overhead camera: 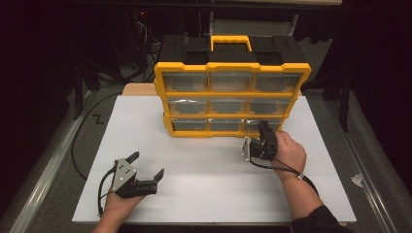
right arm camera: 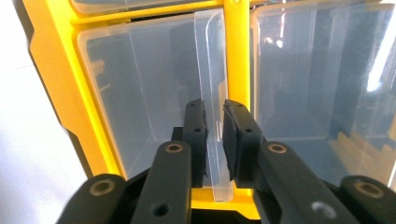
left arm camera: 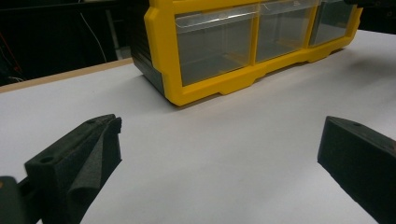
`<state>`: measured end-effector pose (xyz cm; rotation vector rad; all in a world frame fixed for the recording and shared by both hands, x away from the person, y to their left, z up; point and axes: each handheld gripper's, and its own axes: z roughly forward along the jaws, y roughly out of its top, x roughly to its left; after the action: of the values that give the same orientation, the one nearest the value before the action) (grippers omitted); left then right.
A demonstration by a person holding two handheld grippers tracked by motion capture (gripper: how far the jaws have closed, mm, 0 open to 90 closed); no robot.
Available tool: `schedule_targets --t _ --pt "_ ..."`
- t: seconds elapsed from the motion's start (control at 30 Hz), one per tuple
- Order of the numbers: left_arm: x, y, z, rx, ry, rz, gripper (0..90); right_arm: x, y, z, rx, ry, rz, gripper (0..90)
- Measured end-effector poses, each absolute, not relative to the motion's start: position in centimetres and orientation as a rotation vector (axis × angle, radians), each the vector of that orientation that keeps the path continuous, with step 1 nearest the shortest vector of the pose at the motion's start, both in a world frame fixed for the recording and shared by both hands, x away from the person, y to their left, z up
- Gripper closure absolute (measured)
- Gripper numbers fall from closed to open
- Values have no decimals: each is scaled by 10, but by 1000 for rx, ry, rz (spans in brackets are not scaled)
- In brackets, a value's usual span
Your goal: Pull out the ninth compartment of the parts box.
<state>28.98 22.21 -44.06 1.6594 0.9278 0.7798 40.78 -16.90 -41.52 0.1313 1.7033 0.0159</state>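
1. Left gripper (overhead camera: 148, 165): resting low on the white table (overhead camera: 204, 189), jaws spread wide, empty.
2. Right gripper (right arm camera: 214, 122): pinched narrow on the clear pull tab (right arm camera: 212, 74) of the bottom-right drawer (overhead camera: 260, 125).
3. Yellow organizer (overhead camera: 232, 97): upright at the table's far middle.

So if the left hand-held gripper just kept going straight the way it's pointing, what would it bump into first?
Probably the yellow drawer organizer. The left hand-held gripper is open over bare white tabletop, and its own view looks toward the organizer's bottom row of clear drawers. Nothing lies between, though exact depth is unclear.
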Motion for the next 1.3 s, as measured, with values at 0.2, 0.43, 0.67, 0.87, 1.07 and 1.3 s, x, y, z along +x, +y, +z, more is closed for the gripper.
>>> schedule_targets --t 0.2,0.43,0.67,0.87,1.07,1.3 --pt "290 222 -440 1655 929 780 2 411 -172 -413 100 1727 -23 613" --pt "290 223 -440 1653 931 781 2 418 -175 -416 59 1726 -53 657" --pt "291 223 -441 1658 929 781 2 419 -174 -415 44 1710 -64 777" --pt "290 224 -440 1655 932 780 2 415 -174 -415 42 1707 -83 788" --pt "290 223 -440 1651 930 782 2 405 -176 -414 46 1714 -74 789" --pt "291 223 -440 1652 929 782 2 392 -177 -414 36 1705 -66 790"
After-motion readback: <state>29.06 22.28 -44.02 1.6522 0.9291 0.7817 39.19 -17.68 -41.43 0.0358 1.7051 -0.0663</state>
